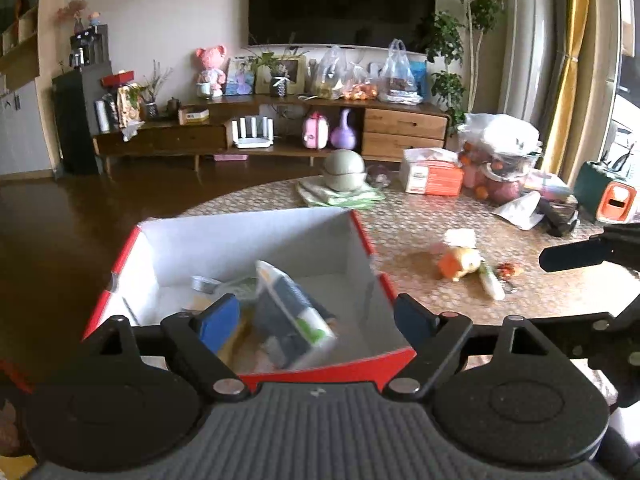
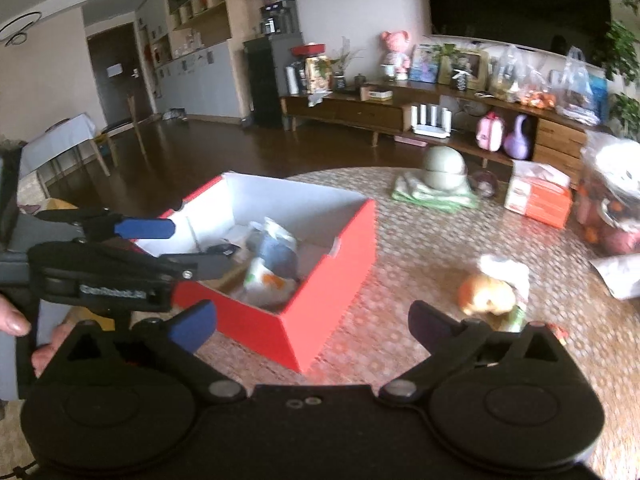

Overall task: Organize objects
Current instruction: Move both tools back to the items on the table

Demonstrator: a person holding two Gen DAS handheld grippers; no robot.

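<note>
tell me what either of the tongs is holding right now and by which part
Nothing: the left tongs and right tongs are both open and empty.

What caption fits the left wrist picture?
Open left gripper over the red box of packets, toys waiting on the table.

1. The open cardboard box [image 2: 328, 236] is red on the outside and white on the inside.
2. The round table [image 2: 420, 240], under the box, has a beige cover with a pattern of small pale dots.
3. Right of the box lies a soft orange and yellow toy [image 2: 486, 294].
4. Behind the box, a folded green and white cloth [image 1: 340, 196] carries grey-green bowls [image 1: 344, 172].
5. Further right of the box stands an orange and white carton [image 1: 434, 172].
</note>
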